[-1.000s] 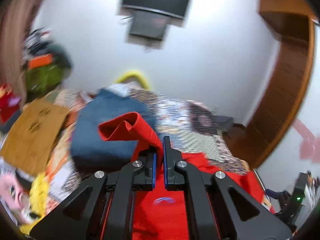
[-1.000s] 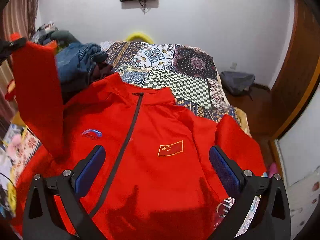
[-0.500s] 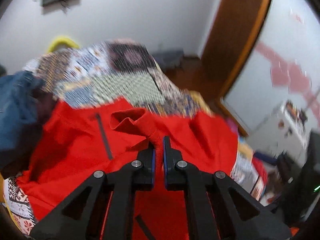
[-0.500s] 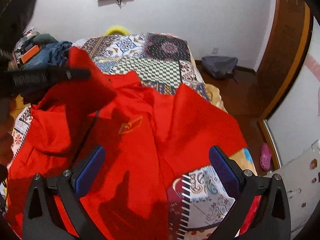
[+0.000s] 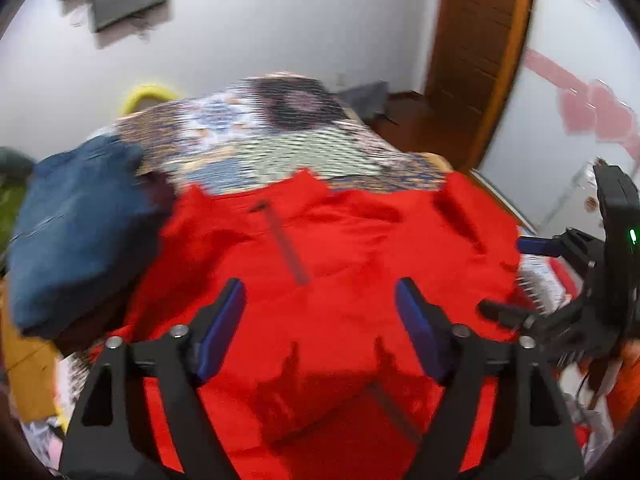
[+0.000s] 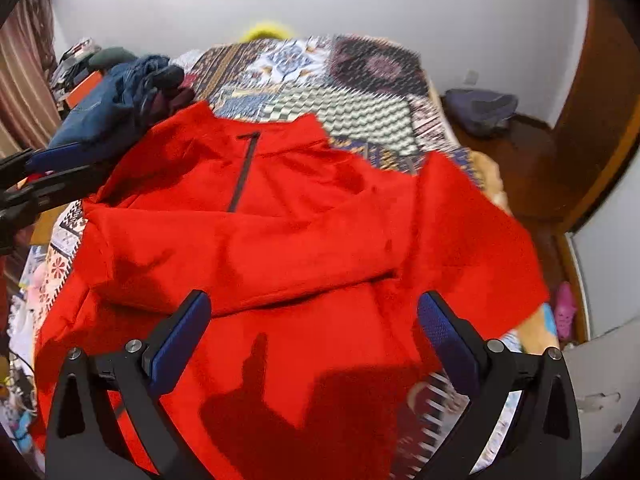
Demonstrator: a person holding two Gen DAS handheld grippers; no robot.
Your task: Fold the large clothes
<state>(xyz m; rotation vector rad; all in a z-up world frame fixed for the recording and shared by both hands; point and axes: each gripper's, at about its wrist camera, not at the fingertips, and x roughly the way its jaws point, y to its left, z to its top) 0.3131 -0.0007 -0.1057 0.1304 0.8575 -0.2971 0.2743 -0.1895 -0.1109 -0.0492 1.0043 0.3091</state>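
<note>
A red zip jacket (image 6: 288, 240) lies front up on the patterned bed, collar at the far end. One sleeve (image 6: 240, 264) is folded across the chest; the other sleeve (image 6: 480, 240) lies out to the right. The jacket also fills the left wrist view (image 5: 328, 264). My left gripper (image 5: 320, 316) is open and empty above the folded sleeve; it also shows at the left edge of the right wrist view (image 6: 44, 180). My right gripper (image 6: 316, 332) is open and empty above the jacket's lower half; it shows at the right in the left wrist view (image 5: 516, 276).
A heap of blue clothes (image 6: 108, 112) lies at the jacket's far left. The patterned bedspread (image 6: 344, 80) runs to the white wall. A grey bag (image 6: 480, 108) sits on the wooden floor to the right, near a brown door (image 5: 476, 52). Clutter lines the left side.
My left gripper carried the sleeve over the chest, then opened and let it go. The sleeve now lies across the jacket. My right gripper stayed open.
</note>
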